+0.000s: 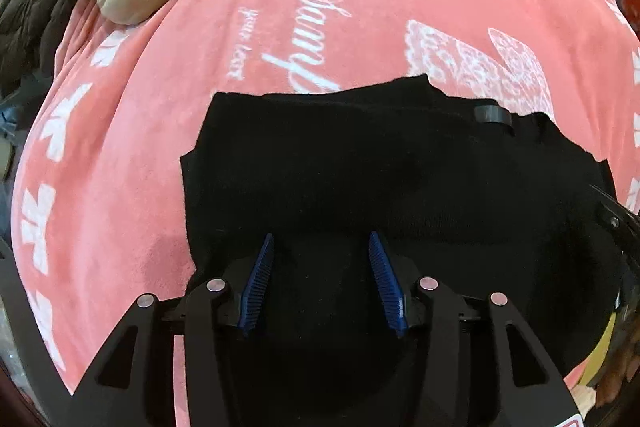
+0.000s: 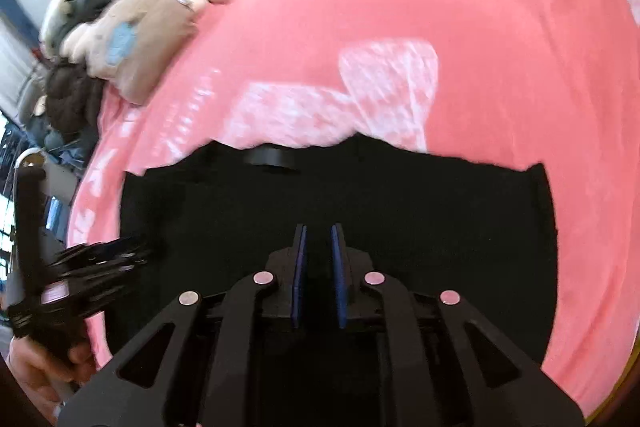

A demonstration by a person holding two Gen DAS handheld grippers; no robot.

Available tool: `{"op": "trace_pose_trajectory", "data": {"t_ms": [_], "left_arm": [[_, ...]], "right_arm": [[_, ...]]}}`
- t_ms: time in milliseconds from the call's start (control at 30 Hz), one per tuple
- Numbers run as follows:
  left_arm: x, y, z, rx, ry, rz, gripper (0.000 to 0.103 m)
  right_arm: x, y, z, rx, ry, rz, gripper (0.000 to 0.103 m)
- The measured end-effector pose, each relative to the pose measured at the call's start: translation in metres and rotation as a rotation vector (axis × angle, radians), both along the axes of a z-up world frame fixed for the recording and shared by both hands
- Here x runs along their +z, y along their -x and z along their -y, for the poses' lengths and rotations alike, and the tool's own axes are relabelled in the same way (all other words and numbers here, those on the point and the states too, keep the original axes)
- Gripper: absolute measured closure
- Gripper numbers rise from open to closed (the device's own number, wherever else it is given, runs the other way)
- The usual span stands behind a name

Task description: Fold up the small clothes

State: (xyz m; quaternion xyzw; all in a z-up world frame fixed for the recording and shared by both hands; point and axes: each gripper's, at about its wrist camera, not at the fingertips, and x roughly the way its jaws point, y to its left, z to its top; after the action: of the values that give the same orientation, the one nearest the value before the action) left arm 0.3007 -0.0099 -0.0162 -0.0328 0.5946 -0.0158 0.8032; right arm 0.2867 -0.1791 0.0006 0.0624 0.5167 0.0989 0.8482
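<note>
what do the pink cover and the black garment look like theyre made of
Pink cover: looks like plush fleece or velvet, with a soft sheen, short nap and white printed patterns. Black garment: probably a matte knit or cotton; too dark to make out the weave.

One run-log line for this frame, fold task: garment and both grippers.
garment: black garment flat on pink blanket | left gripper: open above it, nothing held | right gripper: fingers nearly together, small gap, grip unclear
</note>
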Motion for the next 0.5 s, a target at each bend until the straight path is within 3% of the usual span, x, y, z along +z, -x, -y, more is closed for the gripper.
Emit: {"op": "trace_pose_trajectory", "data": {"t_ms": [67, 200, 300, 333, 400, 500], "left_arm": [[-0.001, 0.003, -0.003, -0.010, -0.007, 0.010, 0.053], [-0.002, 0.008, 0.006, -0.020, -0.017, 0.013, 0.052], [-0.004, 0.015, 0.006, -0.025, -0.020, 0.026, 0.050], [-0.004, 0.015, 0.006, -0.025, -0.020, 0.027, 0.050], [-0.003, 0.015, 0.006, -0.028, -0.025, 0.026, 0.050], [0.004, 0.023, 0.007, -0.031, -0.021, 0.022, 0.050]], "right_arm": [[-0.029, 0.000, -0.004, 0.023, 0.086, -0.063, 0.093], [-0.004, 0.017, -0.001, -0.023, 0.013, 0.025, 0.089], [-0.016, 0.030, 0.000, -0.016, 0.104, 0.022, 0.089], [-0.031, 0.032, 0.011, -0.038, 0.101, -0.024, 0.090], [-0.021, 0.043, 0.032, -0.098, 0.006, -0.019, 0.091], [0.000, 0.070, 0.060, -0.179, 0.002, 0.031, 0.087]]}}
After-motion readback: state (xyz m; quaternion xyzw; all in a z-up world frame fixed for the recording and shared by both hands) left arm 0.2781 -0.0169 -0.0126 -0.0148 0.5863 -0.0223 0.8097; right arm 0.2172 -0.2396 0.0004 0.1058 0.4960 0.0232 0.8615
